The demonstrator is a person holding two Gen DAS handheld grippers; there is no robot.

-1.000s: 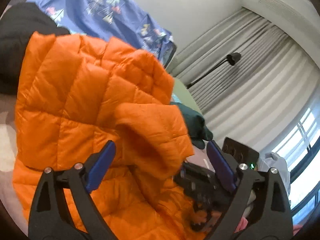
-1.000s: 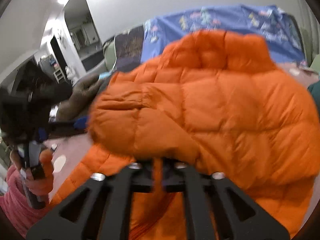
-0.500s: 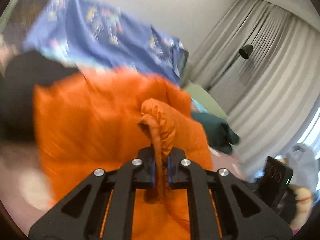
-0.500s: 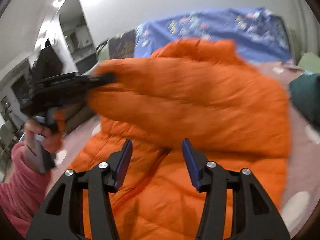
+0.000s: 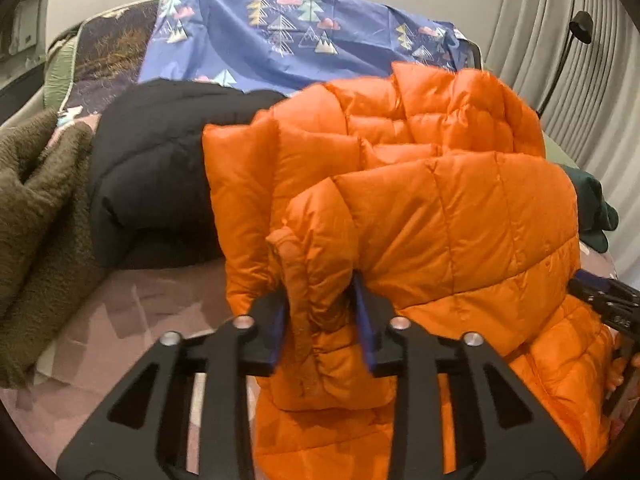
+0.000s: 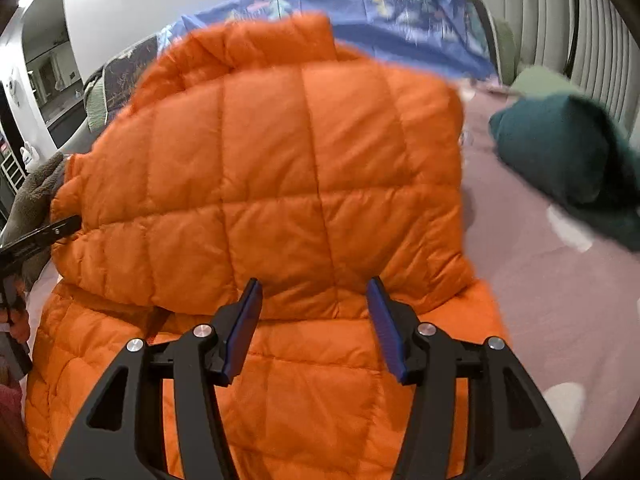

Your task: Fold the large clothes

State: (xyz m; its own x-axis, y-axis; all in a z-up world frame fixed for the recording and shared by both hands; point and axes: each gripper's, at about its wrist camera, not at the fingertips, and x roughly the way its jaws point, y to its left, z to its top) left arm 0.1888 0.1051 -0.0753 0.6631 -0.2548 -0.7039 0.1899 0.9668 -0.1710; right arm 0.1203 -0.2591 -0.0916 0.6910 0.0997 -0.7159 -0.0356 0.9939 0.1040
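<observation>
An orange quilted puffer jacket (image 5: 440,208) lies on the pink bed cover (image 5: 140,312), one side folded over its body. My left gripper (image 5: 320,312) has its jaws partly apart around the jacket's cuff (image 5: 312,312), which sits between the blue pads. In the right wrist view the jacket (image 6: 280,168) fills the middle. My right gripper (image 6: 314,312) is open and empty just above the folded edge. The left gripper's tip shows at the left edge of that view (image 6: 44,232).
A black puffer garment (image 5: 160,176) and an olive fleece (image 5: 36,216) lie left of the jacket. A dark green folded garment (image 6: 568,164) lies to the right. A blue tree-print sheet (image 5: 288,36) covers the back. Curtains and a lamp stand far right.
My right gripper let go of the jacket and opened. My left gripper took the sleeve, carried it across the jacket body, and its jaws have parted somewhat around the cuff.
</observation>
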